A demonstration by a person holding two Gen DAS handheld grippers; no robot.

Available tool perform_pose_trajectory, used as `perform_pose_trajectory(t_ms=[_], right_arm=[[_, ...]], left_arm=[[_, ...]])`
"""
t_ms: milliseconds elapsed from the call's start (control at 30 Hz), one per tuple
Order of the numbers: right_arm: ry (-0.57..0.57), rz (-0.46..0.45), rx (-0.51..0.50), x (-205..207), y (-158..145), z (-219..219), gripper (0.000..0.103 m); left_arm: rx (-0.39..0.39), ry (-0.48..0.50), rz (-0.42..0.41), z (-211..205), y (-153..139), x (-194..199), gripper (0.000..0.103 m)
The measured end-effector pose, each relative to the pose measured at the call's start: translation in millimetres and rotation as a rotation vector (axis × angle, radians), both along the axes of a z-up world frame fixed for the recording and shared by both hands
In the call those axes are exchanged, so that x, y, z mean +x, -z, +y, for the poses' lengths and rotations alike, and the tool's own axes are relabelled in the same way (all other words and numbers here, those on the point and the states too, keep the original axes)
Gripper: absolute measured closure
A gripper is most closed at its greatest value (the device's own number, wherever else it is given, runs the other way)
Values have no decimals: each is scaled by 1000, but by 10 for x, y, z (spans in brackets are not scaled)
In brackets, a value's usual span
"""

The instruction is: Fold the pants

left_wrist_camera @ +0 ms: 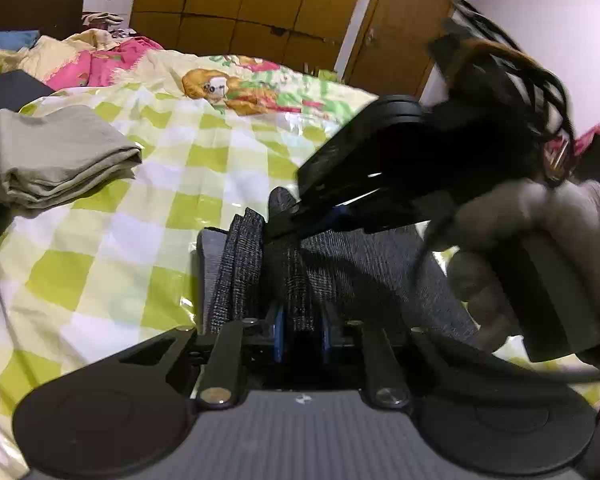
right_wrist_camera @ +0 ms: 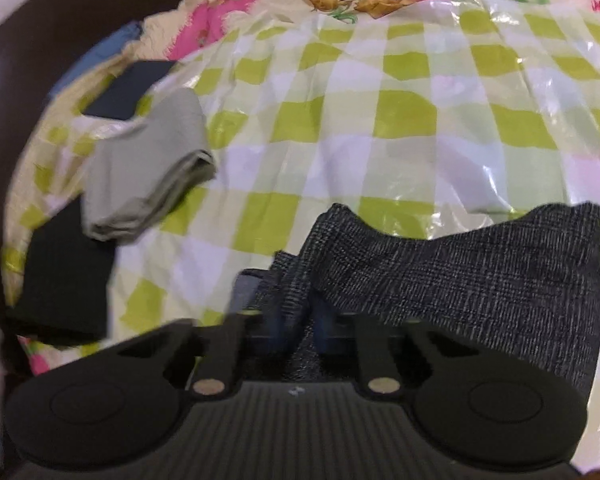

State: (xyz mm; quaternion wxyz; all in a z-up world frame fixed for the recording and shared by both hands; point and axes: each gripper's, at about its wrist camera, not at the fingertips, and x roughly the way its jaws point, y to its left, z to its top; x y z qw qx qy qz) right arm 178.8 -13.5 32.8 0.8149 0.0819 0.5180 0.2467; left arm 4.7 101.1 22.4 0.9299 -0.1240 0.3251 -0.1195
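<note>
I am working over the bed, filling the frame. The pants are lying lower right, bunched. My left fingers and right fingers are both pinching their fabric; lifting evenly should keep edges aligned.

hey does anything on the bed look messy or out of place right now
Mostly tidy. The grey folded garment lies skewed, half overlapping the black folded one. Crumpled pink bedding is heaped at the far edge. Both grippers pinch the bunched tweed pants.
</note>
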Motion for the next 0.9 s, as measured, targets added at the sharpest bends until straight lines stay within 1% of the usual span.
perform_pose_trajectory(t_ms=[67, 100, 167, 200, 267, 333, 367, 433, 533, 633, 733, 767, 833, 867, 900], right_arm=[[-46, -49, 10, -109, -180, 61, 95], [-70, -73, 21, -162, -261, 113, 101], [-118, -83, 63, -215, -315, 261, 102], [-134, -83, 48, -207, -266, 357, 102], [-112, -81, -22, -145, -56, 481, 102], [-65, -41, 12, -110, 51, 390, 101], [-54, -45, 30, -128, 35, 314, 100], [-32, -42, 37, -144, -16, 167, 99], [-12, -23, 41, -129, -57, 129, 98], [19, -48, -19, -125, -76, 256, 97], [37, -73, -91, -167, -66, 362, 96], [48, -79, -94, -184, -74, 358, 95], [71, -75, -76, -221, -99, 350, 87], [81, -64, -59, -224, -105, 341, 77], [91, -51, -51, -213, -97, 347, 71]], left_arm=[[-48, 1, -12, 72, -28, -76, 72], [-60, -6, -13, 96, -32, -117, 72], [-61, -22, -3, 124, 8, -171, 72], [-46, -33, 8, 123, 54, -168, 72], [-29, -51, 40, 151, 168, -122, 71], [-18, -62, 56, 181, 222, -99, 70], [-22, -60, 58, 185, 223, -95, 70], [2, -48, 56, 144, 219, -87, 70], [33, -37, 43, 90, 204, -103, 70], [5, -51, 41, 129, 202, -130, 70], [1, -51, 30, 127, 196, -152, 70], [1, -49, 26, 122, 188, -162, 70], [-3, -43, 25, 127, 194, -168, 70], [-10, -40, 25, 137, 196, -171, 71], [-18, -39, 25, 150, 199, -173, 71]])
